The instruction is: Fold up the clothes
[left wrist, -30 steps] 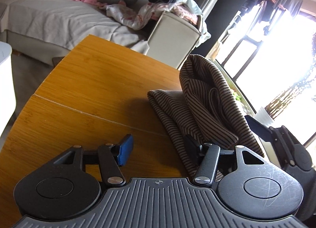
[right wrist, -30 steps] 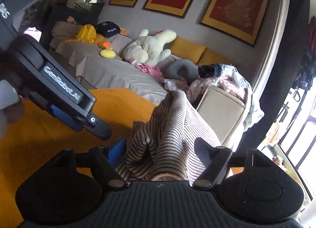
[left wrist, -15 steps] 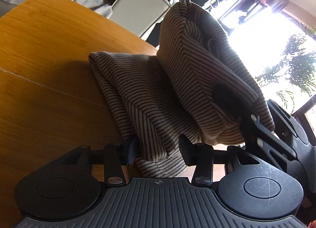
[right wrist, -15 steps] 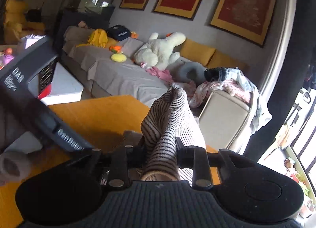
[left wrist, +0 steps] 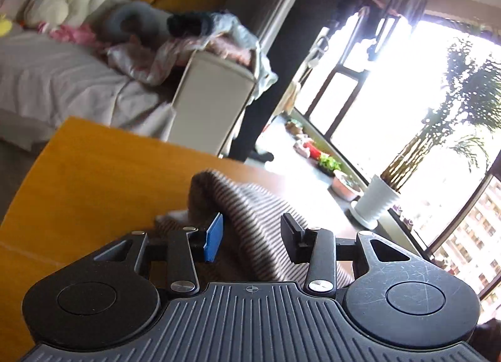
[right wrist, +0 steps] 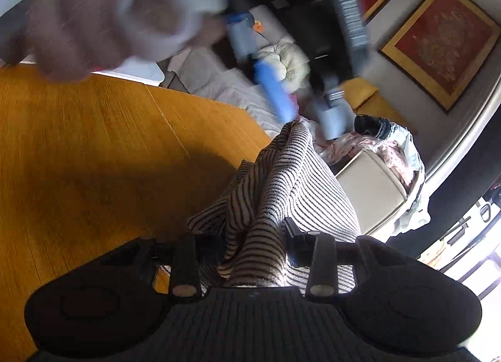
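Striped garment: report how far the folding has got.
Done: the striped garment is on the wooden table, bunched and partly doubled over, not flat. In hand: the right gripper has cloth between its fingers; they look set apart, so the grip is unclear. The left gripper is open, cloth draped between its fingers. Left: flatten it, make clean folds, square the edges.

Daylight floods in from the window (left wrist: 407,105), blown out white. A hand (right wrist: 72,26) is motion-blurred; a dark shadow lies on the table (right wrist: 78,149). Fisheye edges curve.
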Demonstrator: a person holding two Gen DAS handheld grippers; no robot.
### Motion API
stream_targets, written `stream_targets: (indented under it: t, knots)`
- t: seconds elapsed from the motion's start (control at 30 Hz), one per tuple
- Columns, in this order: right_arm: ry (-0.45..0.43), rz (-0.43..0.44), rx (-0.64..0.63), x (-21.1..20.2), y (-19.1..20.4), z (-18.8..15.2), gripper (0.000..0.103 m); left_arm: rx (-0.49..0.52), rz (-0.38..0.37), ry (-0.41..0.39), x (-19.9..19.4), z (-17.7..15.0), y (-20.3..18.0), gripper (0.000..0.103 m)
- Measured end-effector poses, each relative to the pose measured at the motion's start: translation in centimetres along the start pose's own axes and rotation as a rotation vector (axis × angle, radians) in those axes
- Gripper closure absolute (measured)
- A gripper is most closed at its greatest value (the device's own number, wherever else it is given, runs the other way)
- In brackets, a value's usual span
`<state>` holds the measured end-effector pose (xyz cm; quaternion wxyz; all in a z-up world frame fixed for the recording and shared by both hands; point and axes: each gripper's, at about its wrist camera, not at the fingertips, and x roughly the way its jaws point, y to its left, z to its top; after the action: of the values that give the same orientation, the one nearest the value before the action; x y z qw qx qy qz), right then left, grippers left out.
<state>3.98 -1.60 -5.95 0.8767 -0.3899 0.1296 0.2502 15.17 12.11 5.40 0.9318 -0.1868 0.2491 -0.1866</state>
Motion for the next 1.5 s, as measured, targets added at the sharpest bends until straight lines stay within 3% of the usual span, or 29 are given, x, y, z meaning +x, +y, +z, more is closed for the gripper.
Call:
stream_targets:
  t: [0.07, 0.13, 0.23, 0.33, 0.53, 0.63, 0.67, 0.7, 0.73, 0.8, 0.93, 1.07, 1.1, 1.13, 1.2, 1.33, 1.5]
  knots:
    - [0.002, -0.002, -0.013, 0.1, 0.1, 0.1, 0.065, 0.028, -0.049, 0.003, 1.1, 1.1, -1.0, 0.052]
    - [0.003, -0.003, -0.024, 0.1, 0.2, 0.2, 0.065, 0.027, -0.082, 0.054, 3.4, 1.5, -1.3, 0.051]
    - [-0.023, 0.065, 0.038, -0.7, -1.2, 0.2, 0.062, -0.015, -0.023, 0.146, 7.0, 1.0, 0.6, 0.052]
    - [-0.053, 0.146, 0.113, -1.6, -2.8, 0.3, 0.041, -0.058, -0.004, 0.185, 8.6, 0.0, 3.0, 0.057]
    - [-0.049, 0.218, 0.260, -1.6, -5.2, -0.3, 0.020, -0.086, -0.043, 0.185, 8.2, -0.4, 4.7, 0.058]
    - [-0.044, 0.250, 0.333, -1.5, -6.3, -0.6, 0.024, -0.086, -0.046, 0.183, 8.4, -0.4, 5.0, 0.058]
    - [-0.042, 0.261, 0.357, -1.5, -6.7, -0.7, 0.031, -0.088, -0.048, 0.183, 8.4, -0.5, 5.1, 0.058]
    - [-0.040, 0.271, 0.382, -1.4, -7.0, -0.8, 0.051, -0.092, -0.051, 0.182, 8.4, -0.5, 5.2, 0.058]
    - [-0.038, 0.282, 0.406, -1.4, -7.4, -0.9, 0.061, -0.094, -0.053, 0.182, 8.4, -0.6, 5.3, 0.058]
    - [-0.015, 0.301, 0.447, -0.9, -7.6, -1.3, 0.061, -0.097, -0.056, 0.182, 8.4, -0.6, 5.4, 0.059]
    - [-0.019, 0.237, 0.370, -0.2, -5.3, -1.3, 0.056, -0.100, -0.058, 0.181, 8.6, -0.6, 5.6, 0.060]
    - [-0.029, 0.286, 0.441, -0.6, -7.6, -1.4, 0.054, -0.103, -0.060, 0.179, 8.7, -0.7, 5.8, 0.062]
    - [-0.038, 0.284, 0.466, -0.9, -8.6, -1.6, 0.047, -0.101, -0.059, 0.178, 8.7, -0.7, 5.8, 0.062]
    - [-0.048, 0.270, 0.494, -1.2, -9.6, -1.8, 0.034, -0.097, -0.058, 0.176, 8.7, -0.7, 5.8, 0.062]
    - [-0.056, 0.206, 0.560, -1.3, -11.7, -2.7, 0.025, -0.094, -0.056, 0.175, 8.7, -0.7, 5.7, 0.062]
    - [-0.006, 0.173, 0.778, -0.5, -15.2, -5.8, 0.017, -0.087, -0.053, 0.174, 8.8, -0.7, 5.6, 0.062]
    - [0.047, 0.229, 0.988, 3.0, -16.6, -9.6, 0.008, -0.081, -0.056, 0.173, 8.7, -0.8, 5.6, 0.062]
